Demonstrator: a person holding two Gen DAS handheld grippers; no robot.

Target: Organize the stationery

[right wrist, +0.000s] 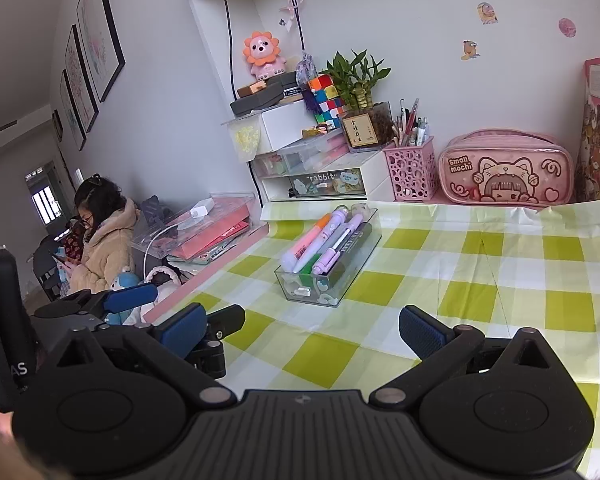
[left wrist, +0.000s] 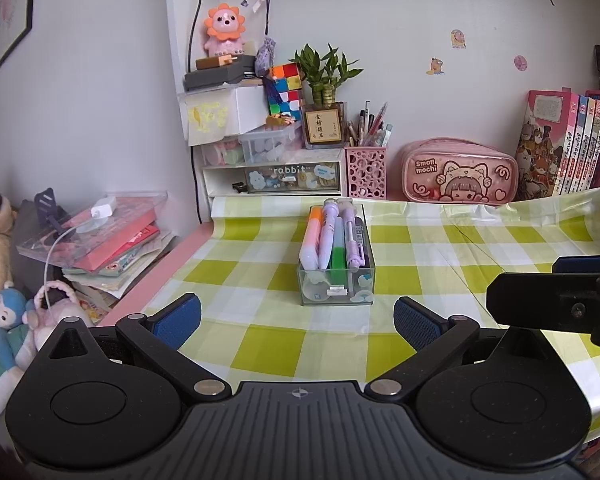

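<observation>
A clear plastic tray (left wrist: 337,285) stands on the green checked tablecloth and holds several pens and highlighters (left wrist: 332,236). It also shows in the right wrist view (right wrist: 328,280), left of centre. My left gripper (left wrist: 298,322) is open and empty, a short way in front of the tray. My right gripper (right wrist: 300,330) is open and empty, in front and to the right of the tray. The right gripper's side shows in the left wrist view (left wrist: 556,300); the left gripper shows at the left of the right wrist view (right wrist: 132,296).
A pink pen holder (left wrist: 366,172), a pink pencil case (left wrist: 458,174), white drawers (left wrist: 272,176) and books (left wrist: 564,148) line the back wall. The table's pink left edge (left wrist: 168,268) drops off to a stack of books (left wrist: 100,240). A person (right wrist: 100,232) sits at far left.
</observation>
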